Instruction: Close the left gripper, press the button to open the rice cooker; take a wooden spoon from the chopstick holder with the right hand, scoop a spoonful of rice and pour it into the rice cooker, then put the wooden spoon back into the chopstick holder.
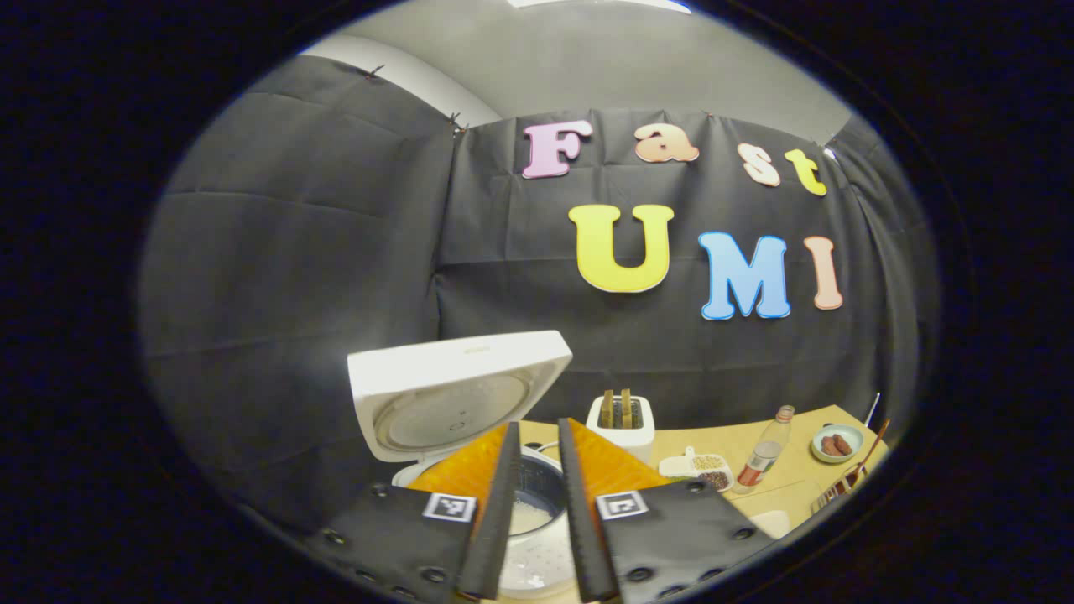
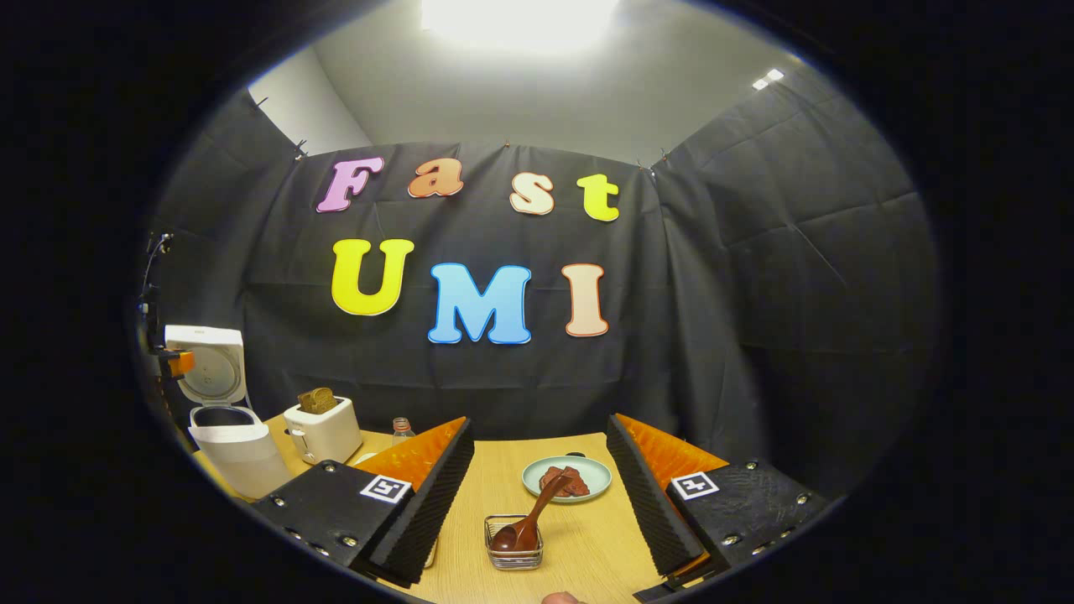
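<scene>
The white rice cooker [image 1: 457, 394] stands open, lid tipped up and back, and its inner pot [image 1: 537, 495] holds some white rice. My left gripper [image 1: 537, 426] hovers over the pot, its jaws drawn together to a narrow gap with nothing between them. In the right gripper view the cooker [image 2: 222, 436] stands far left. A dark wooden spoon [image 2: 529, 516] leans in a small wire holder [image 2: 513, 549] on the table. My right gripper [image 2: 539, 429] is open, its fingers on either side of the holder and above it, not touching the spoon.
A white toaster [image 1: 621, 419] with bread stands behind the cooker. To its right are a divided dish of beans [image 1: 696, 470], a small bottle [image 1: 765, 449] and a green plate [image 2: 566, 478] with brown food pieces. Black cloth walls close in the wooden table [image 2: 587, 537].
</scene>
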A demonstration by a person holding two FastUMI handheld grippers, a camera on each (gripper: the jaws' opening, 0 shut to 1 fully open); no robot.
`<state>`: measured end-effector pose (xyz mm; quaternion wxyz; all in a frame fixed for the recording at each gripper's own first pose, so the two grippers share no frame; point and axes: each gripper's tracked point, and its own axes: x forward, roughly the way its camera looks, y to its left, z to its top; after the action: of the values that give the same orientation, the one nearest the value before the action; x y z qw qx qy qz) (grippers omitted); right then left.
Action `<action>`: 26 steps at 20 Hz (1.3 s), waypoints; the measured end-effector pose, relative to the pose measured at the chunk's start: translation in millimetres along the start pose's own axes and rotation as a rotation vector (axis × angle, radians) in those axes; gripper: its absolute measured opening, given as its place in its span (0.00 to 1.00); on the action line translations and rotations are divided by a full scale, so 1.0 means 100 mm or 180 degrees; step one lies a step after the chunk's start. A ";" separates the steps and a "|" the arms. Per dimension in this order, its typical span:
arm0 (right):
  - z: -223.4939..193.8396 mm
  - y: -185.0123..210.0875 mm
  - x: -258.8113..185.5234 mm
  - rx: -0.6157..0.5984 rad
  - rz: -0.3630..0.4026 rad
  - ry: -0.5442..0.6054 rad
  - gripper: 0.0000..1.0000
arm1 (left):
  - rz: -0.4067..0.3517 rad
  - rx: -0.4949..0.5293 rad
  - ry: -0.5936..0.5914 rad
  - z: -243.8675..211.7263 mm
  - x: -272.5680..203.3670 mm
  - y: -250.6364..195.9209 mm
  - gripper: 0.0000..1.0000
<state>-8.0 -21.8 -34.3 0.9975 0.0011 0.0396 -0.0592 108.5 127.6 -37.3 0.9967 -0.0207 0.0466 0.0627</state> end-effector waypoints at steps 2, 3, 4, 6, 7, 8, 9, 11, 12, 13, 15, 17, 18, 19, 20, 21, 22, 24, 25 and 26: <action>-0.07 -0.01 0.08 0.0040 0.0045 0.0047 0.97 | 0.0018 0.0036 -0.0124 0.15 -0.18 -0.05 0.76; -0.12 -0.01 0.13 0.0062 0.0064 0.0078 0.97 | -0.0010 0.0037 -0.0170 0.22 -0.25 -0.08 0.78; -0.17 -0.02 0.18 0.0085 0.0082 0.0121 0.97 | -0.0016 0.0024 -0.0202 0.26 -0.33 -0.14 0.81; -0.28 -0.02 0.28 0.0125 0.0128 0.0234 0.97 | -0.0036 -0.0033 -0.0249 0.35 -0.44 -0.22 0.93; -0.34 -0.03 0.33 0.0151 0.0143 0.0295 0.97 | -0.0042 -0.0068 -0.0278 0.39 -0.50 -0.25 0.96; -0.38 -0.05 0.39 0.0189 0.0155 0.0349 0.97 | -0.0049 -0.0093 -0.0296 0.41 -0.55 -0.29 0.96; -0.43 -0.06 0.44 0.0235 0.0163 0.0404 0.97 | -0.0048 -0.0093 -0.0310 0.45 -0.59 -0.31 0.96; -0.56 -0.09 0.56 0.0312 0.0186 0.0517 0.97 | -0.0021 -0.0053 -0.0346 0.50 -0.67 -0.32 0.96; -0.66 -0.10 0.63 0.0340 0.0190 0.0591 0.97 | -0.0035 -0.0040 -0.0367 0.52 -0.73 -0.34 0.96; -0.76 -0.14 0.69 0.0359 0.0184 0.0674 0.97 | -0.0039 -0.0032 -0.0388 0.56 -0.78 -0.35 0.95; -0.91 -0.18 0.79 0.0404 0.0182 0.0808 0.97 | -0.0052 -0.0002 -0.0411 0.58 -0.86 -0.37 0.95; -1.10 -0.19 0.88 0.0474 0.0204 0.0979 0.98 | -0.0003 0.0066 -0.0427 0.60 -0.92 -0.35 0.96; -1.19 -0.18 0.91 0.0516 0.0217 0.1057 0.99 | 0.0021 0.0103 -0.0423 0.59 -0.97 -0.34 0.96; -1.27 -0.16 0.96 0.0566 0.0235 0.1145 0.99 | 0.0042 0.0133 -0.0414 0.60 -1.00 -0.34 0.95; -1.37 -0.14 0.98 0.0621 0.0246 0.1247 0.99 | 0.0055 0.0145 -0.0406 0.59 -1.03 -0.34 0.96; -1.45 -0.12 1.01 0.0676 0.0272 0.1351 0.99 | 0.0067 0.0145 -0.0390 0.59 -1.05 -0.35 0.95; -1.56 -0.08 1.03 0.0715 0.0302 0.1447 0.99 | 0.0073 0.0144 -0.0374 0.58 -1.05 -0.36 0.95; -1.73 -0.04 1.09 0.0748 0.0317 0.1586 0.99 | 0.0122 0.0165 -0.0355 0.53 -1.08 -0.31 0.96; -1.80 -0.04 1.13 0.0742 0.0314 0.1641 0.98 | 0.0160 0.0183 -0.0335 0.52 -1.10 -0.27 0.95; -1.87 -0.02 1.15 0.0745 0.0313 0.1697 0.98 | 0.0184 0.0199 -0.0313 0.49 -1.10 -0.26 0.96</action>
<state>91.2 -35.9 -229.8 0.9466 0.1336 0.2930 -0.0127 7.1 90.4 22.9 0.9957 0.0150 0.0002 0.0910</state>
